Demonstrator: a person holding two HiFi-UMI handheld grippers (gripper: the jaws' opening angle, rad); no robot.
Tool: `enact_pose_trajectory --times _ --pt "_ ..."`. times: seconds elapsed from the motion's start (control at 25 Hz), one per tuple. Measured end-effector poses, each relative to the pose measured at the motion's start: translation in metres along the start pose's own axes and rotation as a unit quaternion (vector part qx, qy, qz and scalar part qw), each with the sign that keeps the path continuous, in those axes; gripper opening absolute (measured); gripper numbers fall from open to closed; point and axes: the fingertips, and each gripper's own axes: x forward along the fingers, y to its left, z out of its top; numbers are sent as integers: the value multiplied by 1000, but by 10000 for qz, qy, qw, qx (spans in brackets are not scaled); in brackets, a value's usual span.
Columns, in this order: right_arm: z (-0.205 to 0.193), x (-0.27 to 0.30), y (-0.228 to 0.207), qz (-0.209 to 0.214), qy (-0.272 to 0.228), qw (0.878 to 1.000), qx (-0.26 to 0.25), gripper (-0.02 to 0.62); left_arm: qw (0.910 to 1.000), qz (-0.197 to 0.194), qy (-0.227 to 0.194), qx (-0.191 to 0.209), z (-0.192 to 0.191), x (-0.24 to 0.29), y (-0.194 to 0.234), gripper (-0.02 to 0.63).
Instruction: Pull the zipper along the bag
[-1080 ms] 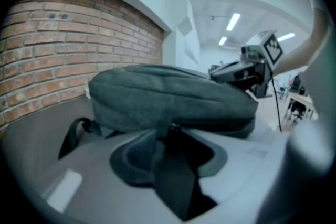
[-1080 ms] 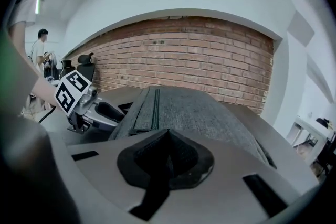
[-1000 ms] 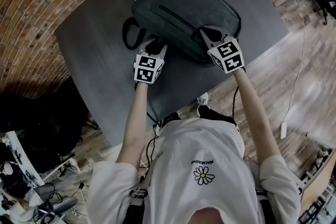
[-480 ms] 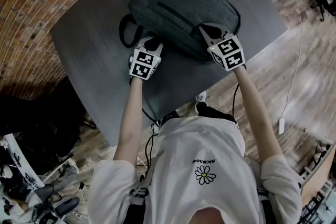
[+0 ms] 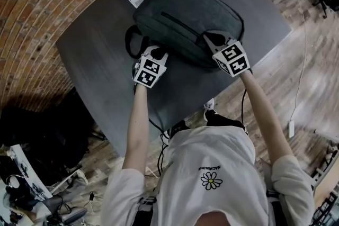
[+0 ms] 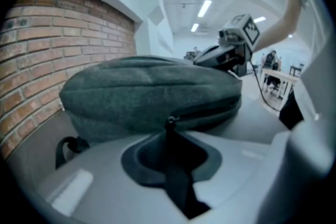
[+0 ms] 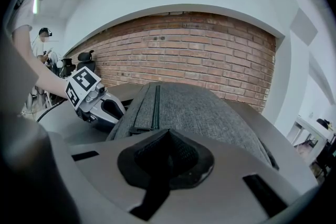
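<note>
Your left gripper at the bag's lower-left end just closed down on the zipper pull, while your right gripper is clamped on its lower-right end.

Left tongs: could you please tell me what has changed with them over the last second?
The left tongs have just been closing and now pinch the zipper pull of the bag. The right tongs stayed shut at the bag's edge.

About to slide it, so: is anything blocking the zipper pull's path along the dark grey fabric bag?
Nothing visible lies on the zipper track. The left claw has just been closing and now pinches the black zipper pull. The right claw sits shut at the other end of the dark grey fabric bag, near that track.
</note>
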Motion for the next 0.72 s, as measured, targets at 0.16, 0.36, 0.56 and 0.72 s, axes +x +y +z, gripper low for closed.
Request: enact_pose_trajectory --times 0.16,0.36,0.56,0.72 --pt "1 0 -1 -35 1 10000 -3 -5 9998 72 5 -190 1 -7 -5 38" --pt "0 1 0 -130 -26 9999 -59 -5 9972 258 -152 -687 -4 -16 -5 32" --pt "0 2 0 -194 -72 9998 -57 -5 9945 282 -305 -965 -5 -15 -7 4" --pt "0 1 -1 -201 -66 9998 -31 -5 9931 290 -360 -1082 -3 -9 -6 6"
